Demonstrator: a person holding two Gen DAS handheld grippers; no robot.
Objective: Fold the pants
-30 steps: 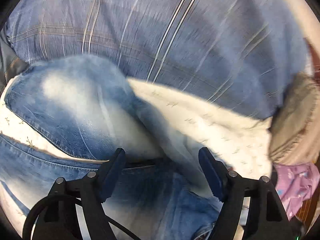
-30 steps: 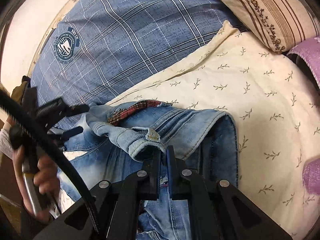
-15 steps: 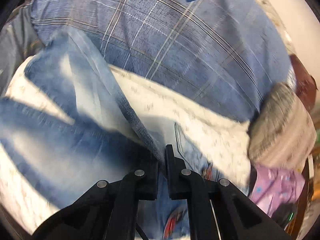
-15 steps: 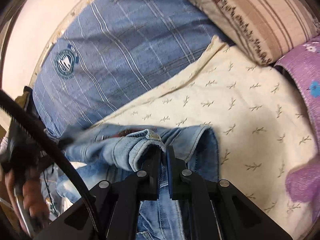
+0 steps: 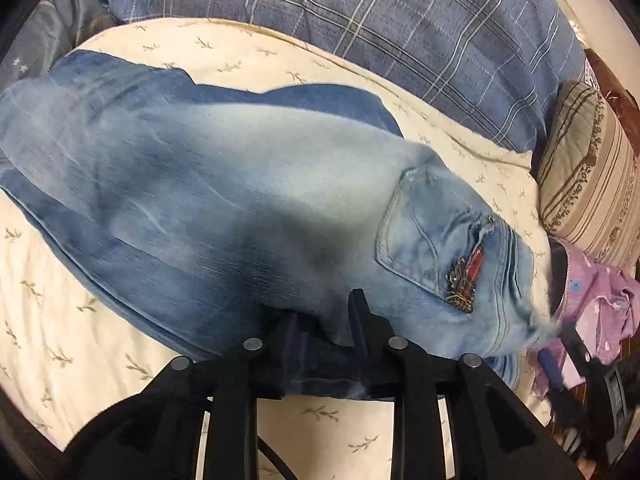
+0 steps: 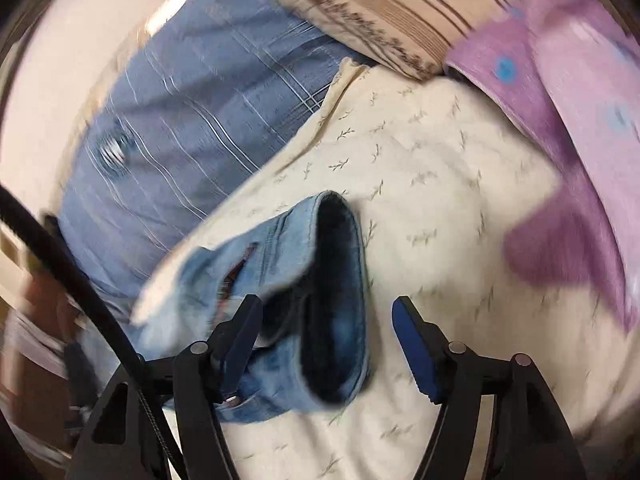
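The jeans [image 5: 248,208] are laid flat across the cream sheet [image 5: 60,320], waistband end beside the purple cloth [image 5: 600,292]. Bare sheet is seen along the near edge; the far edge is bordered by the blue plaid blanket [image 5: 400,20] and the striped pillow [image 5: 588,168]. The left gripper [image 5: 320,316] is partly closed, a dark denim fold pinched between its fingers. The right gripper [image 6: 326,336] is spread wide, denim lying between its fingers.

Left claw [image 5: 320,320] pinching dark fold of jeans [image 5: 224,200] spread flat on cream sheet [image 5: 60,320].
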